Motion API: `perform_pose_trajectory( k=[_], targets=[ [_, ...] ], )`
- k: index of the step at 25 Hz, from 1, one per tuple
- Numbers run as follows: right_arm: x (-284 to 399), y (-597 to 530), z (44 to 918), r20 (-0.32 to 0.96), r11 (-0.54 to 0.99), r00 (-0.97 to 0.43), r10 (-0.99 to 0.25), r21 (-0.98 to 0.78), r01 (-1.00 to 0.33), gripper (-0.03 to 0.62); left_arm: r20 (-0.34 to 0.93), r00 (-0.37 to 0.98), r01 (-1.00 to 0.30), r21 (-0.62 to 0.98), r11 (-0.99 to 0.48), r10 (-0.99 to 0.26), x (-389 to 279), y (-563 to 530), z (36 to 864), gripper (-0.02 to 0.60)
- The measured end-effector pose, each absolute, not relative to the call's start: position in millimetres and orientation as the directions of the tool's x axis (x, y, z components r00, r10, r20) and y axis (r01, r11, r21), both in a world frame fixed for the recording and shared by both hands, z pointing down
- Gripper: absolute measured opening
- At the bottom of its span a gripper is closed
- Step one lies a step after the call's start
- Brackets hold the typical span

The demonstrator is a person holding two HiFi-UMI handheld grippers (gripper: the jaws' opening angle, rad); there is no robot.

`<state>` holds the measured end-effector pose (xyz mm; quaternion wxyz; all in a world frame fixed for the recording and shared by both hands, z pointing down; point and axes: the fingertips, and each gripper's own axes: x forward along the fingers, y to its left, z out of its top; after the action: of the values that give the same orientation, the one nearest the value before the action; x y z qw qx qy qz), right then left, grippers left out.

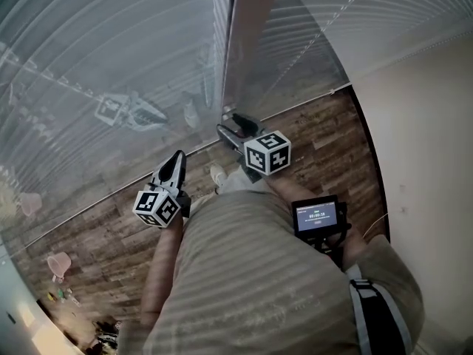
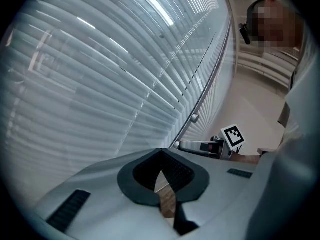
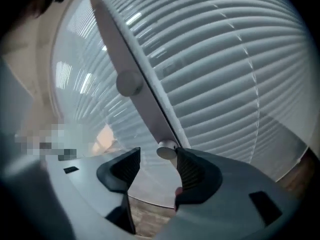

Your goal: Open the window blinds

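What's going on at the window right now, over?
Left gripper shut, empty. Right gripper open, round knob between its jaws, beside one pad. Blinds down. Nothing in the way.

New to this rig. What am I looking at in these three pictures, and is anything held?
There is no robot here. A person stands at a window with hand tongs in each hand, each carrying a marker cube. The head view looks down from the person's head and shows the left tongs, the right tongs, the closed blinds and a wood floor. The other two pictures come from cameras that ride on the tongs and look along their jaws. In the left gripper view the jaws are together with nothing between them. In the right gripper view the jaws stand apart. A small round knob on the post between the two blinds sits close beside one jaw, not gripped. Nothing is held.
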<state>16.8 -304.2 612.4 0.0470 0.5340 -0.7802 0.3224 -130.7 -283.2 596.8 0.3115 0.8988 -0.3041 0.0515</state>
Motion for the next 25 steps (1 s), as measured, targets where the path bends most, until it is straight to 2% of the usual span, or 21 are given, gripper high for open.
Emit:
perform_pose_trajectory(
  k=[3, 6, 8, 10, 14, 19, 22, 25],
  targets=[
    [23, -305, 614, 0.391, 0.158, -0.445, -0.806, -0.582, -0.797, 0.224, 0.275, 0.821, -0.563, 0.540, -0.626, -0.501, -125, -284, 599, 0.015],
    [31, -306, 620, 0.381, 0.090, -0.461, -0.802, -0.684, -0.724, 0.179, 0.258, 0.836, -0.541, 0.540, -0.644, -0.485, -116, -286, 596, 0.015],
    [32, -307, 621, 0.386, 0.070, -0.474, -0.791, -0.713, -0.698, 0.129, 0.240, 0.850, -0.519, 0.540, -0.662, -0.470, -112, -287, 590, 0.015],
    [31, -307, 618, 0.403, 0.077, -0.472, -0.784, -0.691, -0.719, 0.129, 0.220, 0.864, -0.495, 0.539, -0.681, -0.454, -111, -285, 581, 0.015],
    [28, -308, 613, 0.484, 0.134, -0.413, -0.772, -0.511, -0.849, 0.127, 0.220, 0.870, -0.487, 0.526, -0.697, -0.441, -109, -286, 575, 0.014],
    [22, -307, 610, 0.571, 0.256, -0.331, -0.751, -0.211, -0.943, 0.126, 0.236, 0.861, -0.502, 0.534, -0.680, -0.450, -105, -289, 576, 0.014],
    [20, -307, 606, 0.590, 0.317, -0.245, -0.769, 0.019, -0.948, 0.126, 0.236, 0.859, -0.506, 0.520, -0.688, -0.454, -102, -292, 573, 0.015],
    [16, -305, 605, 0.596, 0.381, -0.165, -0.786, 0.257, -0.888, 0.124, 0.245, 0.851, -0.520, 0.517, -0.679, -0.465, -105, -292, 574, 0.015]
  ],
)
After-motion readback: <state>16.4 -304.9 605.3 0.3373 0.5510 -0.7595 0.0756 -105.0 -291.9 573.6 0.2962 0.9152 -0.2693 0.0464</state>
